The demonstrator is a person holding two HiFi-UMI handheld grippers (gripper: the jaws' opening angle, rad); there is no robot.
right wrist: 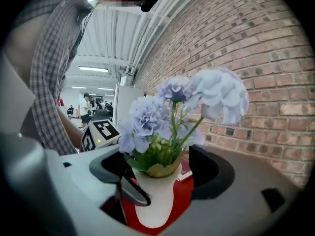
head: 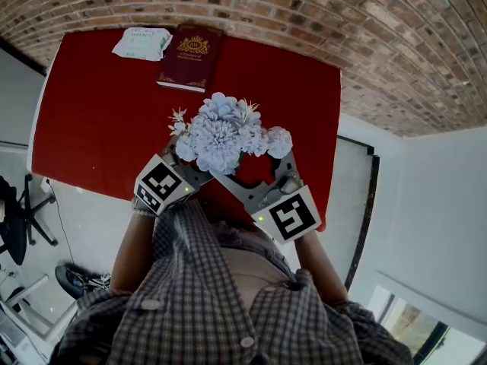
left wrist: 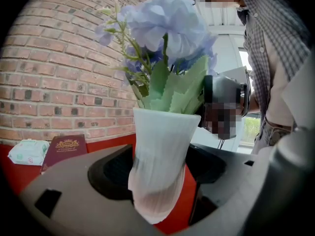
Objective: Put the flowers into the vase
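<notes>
Near table's front edge: vase with flowers in it, set between two pairs of jaws, just ahead of the person's checked shirt.
Table: red on top, pushed up against a brick wall.
Vase: white and ribbed, flared at the rim and narrower lower down. Hidden under the blooms in the head view. Base showed against the red top in the right gripper view; whether it rested there or hung clear could not be told.
Flowers: pale blue blooms with green leaves, stems down inside the vase mouth, heads well above the rim.
Left gripper: closed on the vase, dark pads pressed against its lower body from either side. Sat at the left in the head view, angled in under the blooms.
Right gripper: jaws spread as wide as they went, with the vase and its lowest leaves between them. Gap on each side, nothing gripped. Sat at the right in the head view, angled toward the blooms.
Marker cubes: one on each gripper, at the end nearest the person. The left one also showed in the right gripper view, beyond the vase.
Book: maroon with a gold crest, flat at the table's far edge by the wall, well apart from the vase.
Wipes: white and green pack, just beside the book on its left in the head view.
</notes>
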